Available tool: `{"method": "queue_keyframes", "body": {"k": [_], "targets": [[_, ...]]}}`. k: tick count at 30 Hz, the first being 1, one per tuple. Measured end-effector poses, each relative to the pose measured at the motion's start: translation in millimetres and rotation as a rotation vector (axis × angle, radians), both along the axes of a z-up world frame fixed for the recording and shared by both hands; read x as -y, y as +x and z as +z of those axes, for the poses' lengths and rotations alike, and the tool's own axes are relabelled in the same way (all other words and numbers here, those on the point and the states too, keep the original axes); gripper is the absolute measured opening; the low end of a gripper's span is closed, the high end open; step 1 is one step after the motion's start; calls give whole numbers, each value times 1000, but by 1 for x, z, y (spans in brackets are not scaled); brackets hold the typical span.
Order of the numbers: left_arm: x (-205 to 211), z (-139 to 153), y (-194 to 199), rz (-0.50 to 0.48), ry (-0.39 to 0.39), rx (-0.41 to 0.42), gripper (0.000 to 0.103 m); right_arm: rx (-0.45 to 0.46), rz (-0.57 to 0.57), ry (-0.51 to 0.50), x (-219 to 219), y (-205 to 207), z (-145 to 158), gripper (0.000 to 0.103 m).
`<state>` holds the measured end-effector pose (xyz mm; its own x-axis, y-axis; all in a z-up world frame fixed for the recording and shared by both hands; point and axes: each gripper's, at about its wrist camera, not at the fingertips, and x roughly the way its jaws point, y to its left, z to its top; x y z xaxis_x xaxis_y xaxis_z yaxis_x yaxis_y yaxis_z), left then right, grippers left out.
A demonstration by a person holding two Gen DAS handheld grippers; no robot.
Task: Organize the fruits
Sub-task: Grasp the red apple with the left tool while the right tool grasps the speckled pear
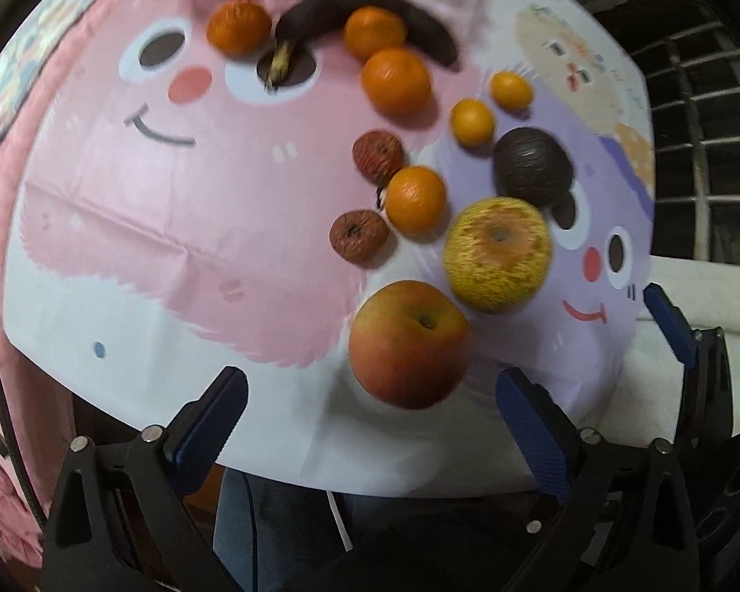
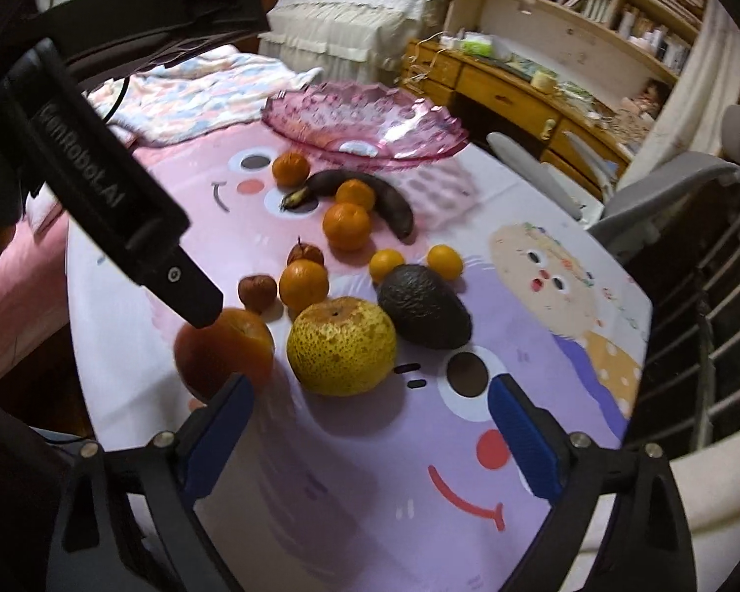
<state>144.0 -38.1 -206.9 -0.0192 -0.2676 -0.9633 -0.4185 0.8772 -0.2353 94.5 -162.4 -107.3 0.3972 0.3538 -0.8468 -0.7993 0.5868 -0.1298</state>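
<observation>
Fruit lies loose on a cartoon-print tablecloth (image 1: 172, 246). Nearest is a red apple (image 1: 409, 345), then a yellow speckled pear (image 1: 498, 251) and a dark avocado (image 1: 530, 165). Farther back are several oranges (image 1: 394, 79), two shrivelled red-brown fruits and a blackened banana (image 1: 434, 34). My left gripper (image 1: 370, 424) is open, pointing steeply down, with the apple just ahead of its fingertips. My right gripper (image 2: 370, 424) is open over bare cloth, short of the pear (image 2: 343, 352) and avocado (image 2: 424, 306). In the right wrist view the left gripper's body (image 2: 113, 187) hangs over the apple (image 2: 222, 355).
A pink glass bowl (image 2: 365, 128) stands at the table's far end, behind the banana (image 2: 394, 207). A blanket (image 2: 197, 93) lies beyond on the left. A grey chair (image 2: 666, 187) and metal rails (image 2: 715, 296) flank the right edge. A wooden desk (image 2: 508, 89) stands behind.
</observation>
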Motion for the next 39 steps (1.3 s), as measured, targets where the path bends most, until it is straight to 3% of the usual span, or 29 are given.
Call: {"method": "queue_keyframes", "body": {"k": [5,17,23,26,29,33,35,39], "targets": [[2,-32,8,16,-18,-71,97,-46,64,-2,-8,7,-28,87],[6,-79,29,48,-183,-116,93,-116,103,11,-8,23,-63,82],[9,-85,26,78,-270,-119,79,-125,154,20,-12,24,-70,81],[9,-84,23,97,-254,-119,68,-106,178,10,-16,22,-73,81],[3,-84,18,134,-259,-116,68,-101,175,17,-19,25,-73,81],[-6,-73,14,127,-200,-125,68,-98,167,28,-24,28,-72,81],[-9,-70,11,139,-200,-123,68,-117,161,36,-26,28,-71,74],[-14,-59,8,144,-181,-101,68,-129,125,10,-33,27,-69,73]]}}
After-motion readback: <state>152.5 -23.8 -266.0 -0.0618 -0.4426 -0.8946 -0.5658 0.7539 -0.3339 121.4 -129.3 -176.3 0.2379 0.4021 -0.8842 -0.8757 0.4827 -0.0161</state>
